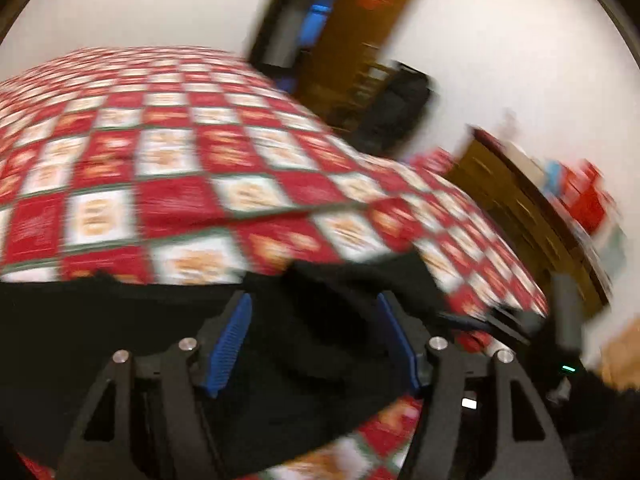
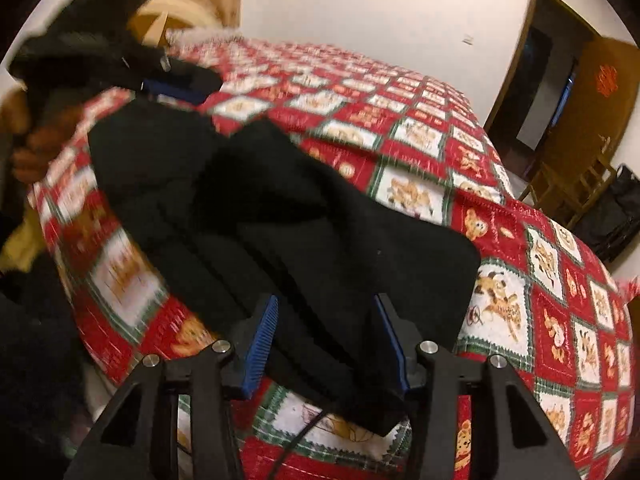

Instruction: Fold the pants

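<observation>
Both grippers, left [image 1: 314, 340] and right [image 2: 326, 344], sit low in frame with jaws spread wide.

I count one pair of black pants [image 2: 256, 216] and one red-and-white checked bedspread [image 2: 440, 152]. Two grippers: my left gripper [image 1: 314, 344] and right gripper [image 2: 326, 346], each with two blue-padded fingers [image 2: 262, 348]. One open wooden door [image 2: 596, 104], one wooden chair [image 2: 572, 188], one black bag [image 2: 616, 212].
</observation>
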Motion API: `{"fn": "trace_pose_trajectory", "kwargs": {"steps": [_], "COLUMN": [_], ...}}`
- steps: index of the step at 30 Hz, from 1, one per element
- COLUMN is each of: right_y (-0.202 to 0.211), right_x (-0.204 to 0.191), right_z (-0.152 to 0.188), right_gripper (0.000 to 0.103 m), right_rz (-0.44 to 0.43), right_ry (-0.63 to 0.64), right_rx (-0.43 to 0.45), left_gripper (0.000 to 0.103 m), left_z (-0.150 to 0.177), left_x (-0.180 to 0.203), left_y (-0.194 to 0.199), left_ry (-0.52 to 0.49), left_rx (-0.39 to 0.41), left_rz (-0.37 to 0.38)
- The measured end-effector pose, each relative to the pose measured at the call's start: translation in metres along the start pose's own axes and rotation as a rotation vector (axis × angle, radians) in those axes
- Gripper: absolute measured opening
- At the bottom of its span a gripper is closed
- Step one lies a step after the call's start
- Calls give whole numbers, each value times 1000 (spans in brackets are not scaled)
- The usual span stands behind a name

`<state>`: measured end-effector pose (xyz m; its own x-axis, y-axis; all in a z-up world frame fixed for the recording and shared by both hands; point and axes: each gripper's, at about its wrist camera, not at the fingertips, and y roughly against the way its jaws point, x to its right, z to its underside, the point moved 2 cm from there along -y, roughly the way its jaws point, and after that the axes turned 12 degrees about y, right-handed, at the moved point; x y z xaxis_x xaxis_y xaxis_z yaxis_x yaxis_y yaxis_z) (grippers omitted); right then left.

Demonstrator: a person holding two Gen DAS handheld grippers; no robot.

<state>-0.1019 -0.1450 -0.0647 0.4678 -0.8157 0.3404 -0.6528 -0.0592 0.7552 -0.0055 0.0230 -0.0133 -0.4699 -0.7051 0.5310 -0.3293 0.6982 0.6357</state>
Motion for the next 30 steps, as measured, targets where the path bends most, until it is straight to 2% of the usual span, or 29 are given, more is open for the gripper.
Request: {"fn": "trace_pose_trajectory", "kwargs": {"steps": [2,4,6,7,8,9,11,15,17,19,21,23,25,27,29,30], "right_y": [-6,-10,-11,-11,-8,-4,11,35,32,19,5,5,19,37,59,68], "right_x": [-2,-1,5,7,10,13,18,21,17,12,10,11,18,28,46,59], "right_z": [4,6,7,6,6,6,3,0,4,10,16,19,19,13,4,0], "right_gripper": [48,39,10,7,5,5,5,5,5,5,15,19,25,49,63,63], "right_rz": [39,70,92,92,91,90,79,-10,-74,-105,-106,-117,-128,-138,-116,-92], "right_ry": [27,33,9,-4,-22,-36,-56,-35,-19,-12,-9,-16,-42,-80,-140,-184], "right_rx": [-25,-35,-35,-30,-19,-5,37,94,70,30,-40,-58,-25,39,141,187], "left_gripper": [66,66,66,65,54,29,7,7,7,9,13,17,21,28,33,37], "left_z": [5,10,11,11,10,13,13,9,9,12,18,22,21,14,5,1], "left_x": [12,19,17,12,7,4,-5,-19,-22,-32,-46,-57,-65,-60,-47,-35], "left_y": [-18,-40,-50,-55,-56,-58,-59,-29,-19,-16,-20,-18,-4,8,11,9], "left_ry": [-45,-72,-59,-37,-14,8,61,118,96,69,69,84,127,117,80,53], "left_rx": [-41,-72,-78,-84,-97,-120,-170,-149,-131,-136,-159,-175,-138,-87,-49,-35], "left_rz": [0,-50,-72,-93,-96,-79,-42,23,-2,-80,-187,-235,-221,-200,-174,-148]}}
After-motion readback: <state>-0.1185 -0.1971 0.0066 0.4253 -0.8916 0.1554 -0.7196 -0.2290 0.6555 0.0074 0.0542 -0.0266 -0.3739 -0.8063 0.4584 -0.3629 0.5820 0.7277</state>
